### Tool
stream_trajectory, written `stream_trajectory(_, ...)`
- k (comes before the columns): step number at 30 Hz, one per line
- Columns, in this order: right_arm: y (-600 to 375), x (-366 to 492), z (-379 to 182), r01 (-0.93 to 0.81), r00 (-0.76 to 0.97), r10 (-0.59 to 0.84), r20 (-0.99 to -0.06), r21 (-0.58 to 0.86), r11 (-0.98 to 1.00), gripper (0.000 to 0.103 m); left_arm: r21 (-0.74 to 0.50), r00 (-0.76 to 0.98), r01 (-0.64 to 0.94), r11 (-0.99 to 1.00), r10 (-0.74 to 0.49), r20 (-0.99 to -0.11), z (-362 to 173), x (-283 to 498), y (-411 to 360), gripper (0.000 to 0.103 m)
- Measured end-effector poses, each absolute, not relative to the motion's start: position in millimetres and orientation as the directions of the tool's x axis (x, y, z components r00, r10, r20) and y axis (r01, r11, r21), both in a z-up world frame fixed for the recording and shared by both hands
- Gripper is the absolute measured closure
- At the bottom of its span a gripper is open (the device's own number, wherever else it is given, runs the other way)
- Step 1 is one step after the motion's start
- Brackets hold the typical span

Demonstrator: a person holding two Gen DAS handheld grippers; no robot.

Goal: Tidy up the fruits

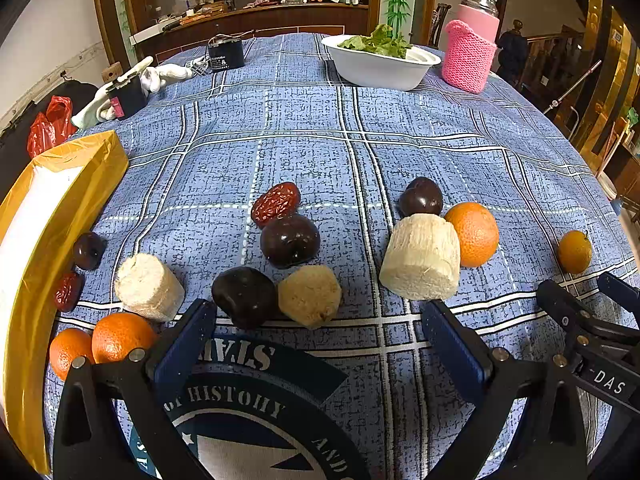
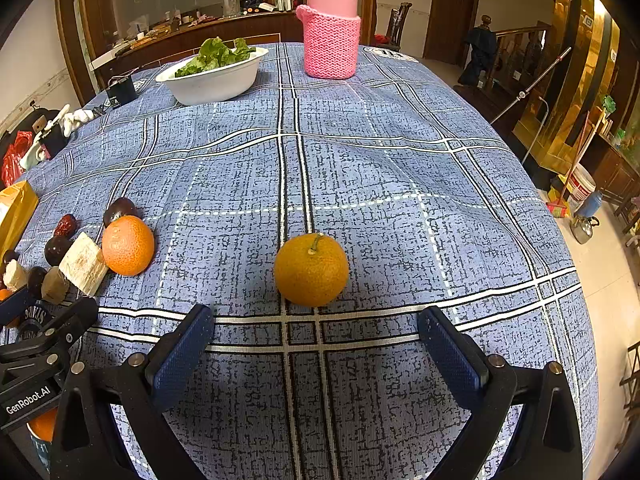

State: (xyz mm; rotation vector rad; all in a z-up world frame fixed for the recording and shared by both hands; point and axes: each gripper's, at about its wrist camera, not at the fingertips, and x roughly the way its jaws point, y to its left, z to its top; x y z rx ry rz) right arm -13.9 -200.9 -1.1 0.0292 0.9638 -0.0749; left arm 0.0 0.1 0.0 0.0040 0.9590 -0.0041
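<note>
Right wrist view shows the right gripper (image 2: 312, 336) spread open and empty just short of the lone yellow-orange citrus (image 2: 311, 270) on the blue cloth (image 2: 400, 168); a pick looks in hand, needing a forward reach and squeeze; the left gripper (image 1: 316, 332), also open, faces the mixed fruit cluster (image 1: 290, 240).

Left gripper (image 1: 318, 320), right gripper (image 2: 316, 326): jaws wide apart, empty.

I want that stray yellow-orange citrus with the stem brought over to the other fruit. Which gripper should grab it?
Right. The stemmed citrus sits centred just ahead of the open right gripper. From the open left gripper it lies far off to the side, past the pale chunk.
</note>
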Motion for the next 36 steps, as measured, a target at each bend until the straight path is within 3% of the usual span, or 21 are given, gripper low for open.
stream_trajectory(25, -200.9, -13.7, -1.2, 0.077, 0.568, -0.051, -0.821, -0.009, 0.997, 0.000, 0.002, 0.572, 0.012, 1.000, -0.006, -0.820, 0.1, -0.1, 0.0, 0.000)
stream_trajectory(36, -201.3, -13.4, -0.2, 0.082, 0.568, -0.049, -0.822, -0.002, 0.997, 0.000, -0.044, 0.523, 0.136, 0.990, -0.109, -0.845, 4.0, -5.9, 8.0, 0.000)
